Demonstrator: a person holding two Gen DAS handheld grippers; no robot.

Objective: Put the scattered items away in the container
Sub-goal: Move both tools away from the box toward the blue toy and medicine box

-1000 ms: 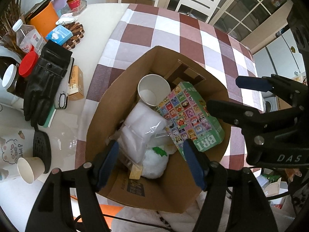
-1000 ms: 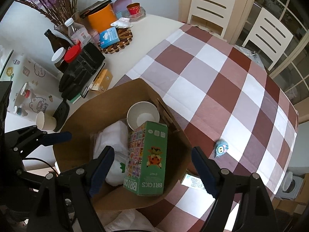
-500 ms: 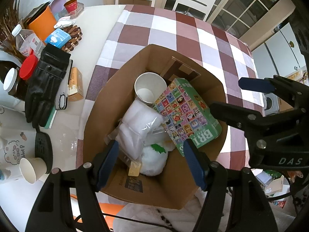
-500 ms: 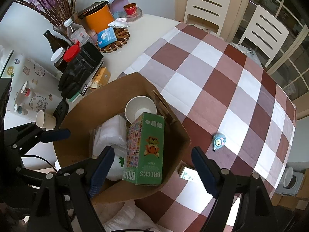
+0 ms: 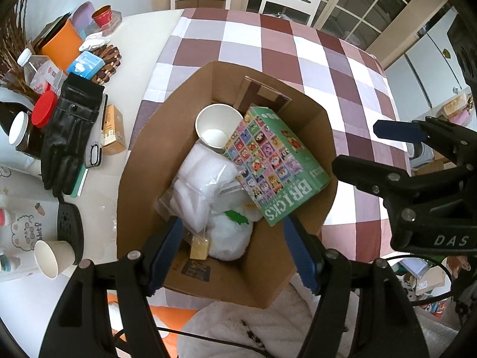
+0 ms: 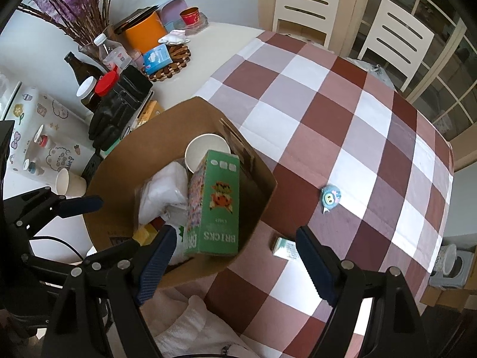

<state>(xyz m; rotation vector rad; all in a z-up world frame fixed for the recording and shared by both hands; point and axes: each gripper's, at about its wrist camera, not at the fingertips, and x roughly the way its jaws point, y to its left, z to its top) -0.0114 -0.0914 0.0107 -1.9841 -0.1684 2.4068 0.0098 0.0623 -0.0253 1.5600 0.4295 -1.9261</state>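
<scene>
Cardboard box (image 5: 301, 137) on my counter (image 6: 342, 113) holds the bricks box (image 6: 220, 203), half hiding a paper cup (image 5: 219, 126) and bagged white items (image 5: 199, 185). Both left gripper (image 5: 232, 249) and right gripper (image 6: 235, 261) jaws hang open, empty. A small carton (image 6: 284, 247) outside is partly hidden behind my right jaw; the blue toy (image 6: 330, 198) lies apart.

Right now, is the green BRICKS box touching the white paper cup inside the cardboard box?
Cannot tell. In the left wrist view the BRICKS box overlaps the cup's rim; the right wrist view hides any gap too.

A: The box (image 5: 277, 271) was matt brown cardboard; the cup (image 5: 219, 126) inside, plain white paper. The bag (image 5: 202, 185)?

B: Clear glossy plastic. The glove (image 5: 70, 128) looked like shiny black leather, the tablecloth (image 6: 342, 125) checked woven cloth.
</scene>
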